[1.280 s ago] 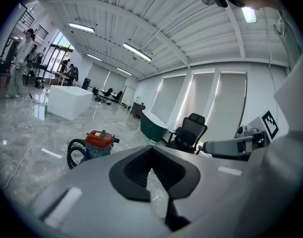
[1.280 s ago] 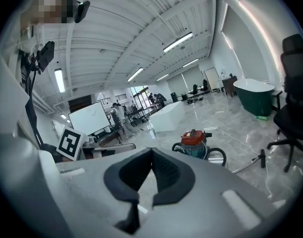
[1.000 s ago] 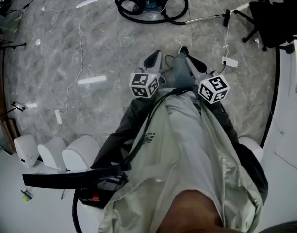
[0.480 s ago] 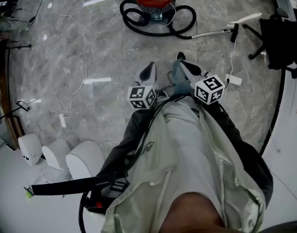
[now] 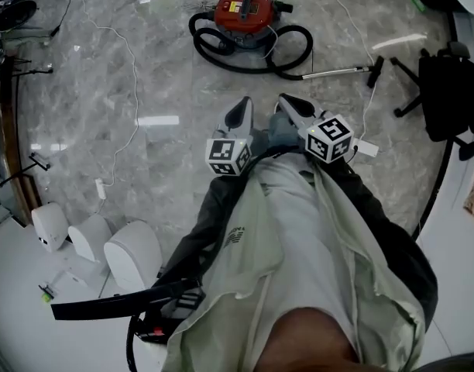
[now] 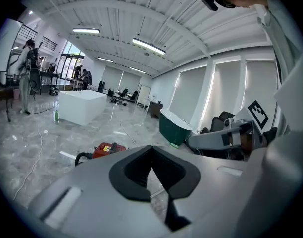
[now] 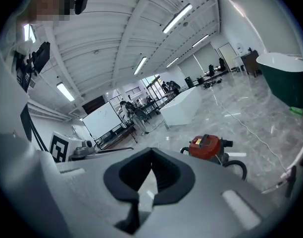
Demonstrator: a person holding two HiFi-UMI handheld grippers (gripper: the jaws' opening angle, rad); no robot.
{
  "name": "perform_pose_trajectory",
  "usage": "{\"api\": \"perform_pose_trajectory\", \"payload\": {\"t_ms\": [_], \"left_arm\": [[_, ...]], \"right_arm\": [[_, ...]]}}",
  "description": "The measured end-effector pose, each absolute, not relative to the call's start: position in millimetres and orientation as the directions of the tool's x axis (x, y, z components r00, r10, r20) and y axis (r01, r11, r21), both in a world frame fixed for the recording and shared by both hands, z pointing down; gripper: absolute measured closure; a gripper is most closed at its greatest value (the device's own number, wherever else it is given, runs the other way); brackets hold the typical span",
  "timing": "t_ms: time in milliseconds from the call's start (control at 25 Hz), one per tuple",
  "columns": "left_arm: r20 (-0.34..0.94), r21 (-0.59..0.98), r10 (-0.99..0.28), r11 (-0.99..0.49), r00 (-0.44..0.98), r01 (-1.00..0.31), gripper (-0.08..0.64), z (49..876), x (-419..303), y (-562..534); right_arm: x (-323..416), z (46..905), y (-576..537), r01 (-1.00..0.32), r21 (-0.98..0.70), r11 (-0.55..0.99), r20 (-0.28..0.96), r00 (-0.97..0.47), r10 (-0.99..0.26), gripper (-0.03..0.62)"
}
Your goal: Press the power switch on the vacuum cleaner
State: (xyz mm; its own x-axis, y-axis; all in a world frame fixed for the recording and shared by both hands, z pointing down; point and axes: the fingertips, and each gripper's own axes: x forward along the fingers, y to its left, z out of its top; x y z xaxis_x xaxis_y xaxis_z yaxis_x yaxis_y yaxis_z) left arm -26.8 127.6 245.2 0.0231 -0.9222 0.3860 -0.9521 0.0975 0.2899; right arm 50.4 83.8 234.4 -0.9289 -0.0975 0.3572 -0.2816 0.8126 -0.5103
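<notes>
Red vacuum cleaner sits on marbled floor.

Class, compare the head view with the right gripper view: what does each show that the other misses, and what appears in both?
Only the head view shows the black office chair and the white rounded covers at its lower left. Only the right gripper view shows the whiteboard, ceiling lights and distant people. Both show the red vacuum cleaner on the marble floor, well ahead of the shut, empty right tool.

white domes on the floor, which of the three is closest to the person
The rightmost dome, beside the person's dark jacket; the middle dome and left dome lie further off.
</notes>
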Motion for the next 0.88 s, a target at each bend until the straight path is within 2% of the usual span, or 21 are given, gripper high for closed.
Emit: {"api": "perform_pose_trajectory", "payload": {"t_ms": [160,440,720,880], "left_arm": [[0.405,0.277,-0.914,0.138,-0.015,-0.951,0.558,246.3,-42.9,112.2],[0.414,0.279,-0.910,0.104,0.022,-0.955,0.558,248.6,-64.5,75.9],[0.398,0.330,-0.904,-0.016,0.154,-0.944,0.558,259.1,-109.5,17.6],[0.378,0.337,-0.901,-0.079,0.212,-0.938,0.558,252.9,-157.1,-15.8]], "right_arm": [[46.0,234.0,61.2,-0.284,-0.521,0.805,0.339,-0.934,-0.110,0.591],[25.9,241.2,30.8,-0.307,-0.541,0.783,0.351,-0.928,-0.122,0.591],[-8.1,245.2,-21.1,-0.443,-0.513,0.735,0.388,-0.883,-0.262,0.591],[-49.7,252.2,-38.9,-0.503,-0.499,0.705,0.432,-0.850,-0.301,0.591]]}}
